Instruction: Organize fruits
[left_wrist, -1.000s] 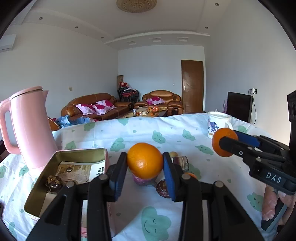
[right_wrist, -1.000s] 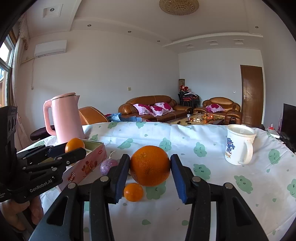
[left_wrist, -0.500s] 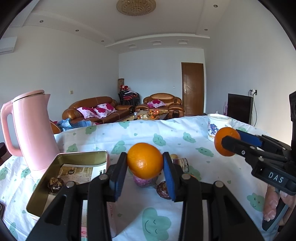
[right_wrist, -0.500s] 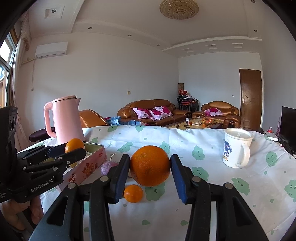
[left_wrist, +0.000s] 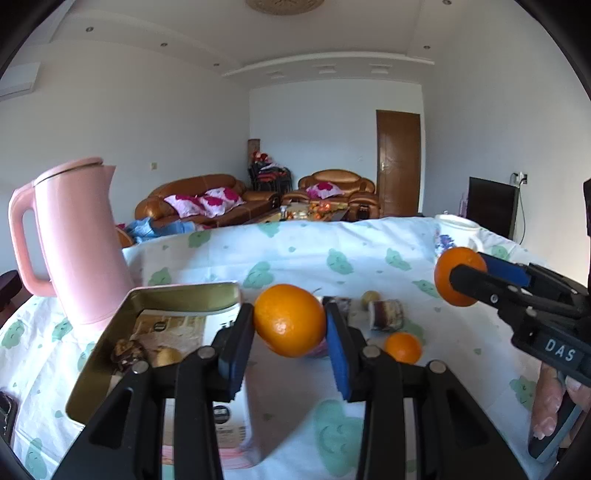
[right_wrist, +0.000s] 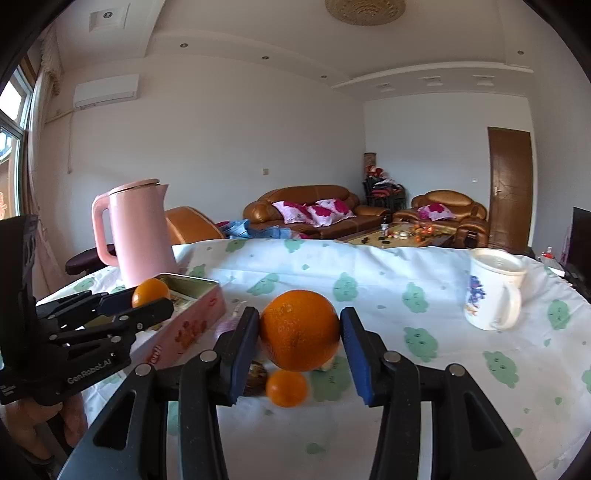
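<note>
Home living room. Ahead of the tongs: brown leather sofa (right_wrist: 306, 210) with pink cushions, matching armchair (right_wrist: 448, 208), cluttered coffee table (right_wrist: 402, 234), wooden door (right_wrist: 511, 188). Upper left: wall air conditioner (right_wrist: 107, 90); overhead, ceiling lamp (right_wrist: 364, 9). Below the tongs: table (right_wrist: 388, 266) under a printed cloth, bearing pink kettle (right_wrist: 138, 232) and mug (right_wrist: 493, 293).

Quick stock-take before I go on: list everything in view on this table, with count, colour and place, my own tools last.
Round orange held in left tool: one, orange, above table beside tin.
Round orange held in right tool: one, orange, above table centre.
Small loose mandarin: one, orange, on cloth.
Open rectangular metal tin: one, gold inside, pink outside, table left.
Tall pink kettle: one, behind tin.
White floral ceramic mug: one, table right.
Cloud-print tablecloth: one, white and green.
Left tool: black, blue pads, shut.
Right tool: same, shut.
</note>
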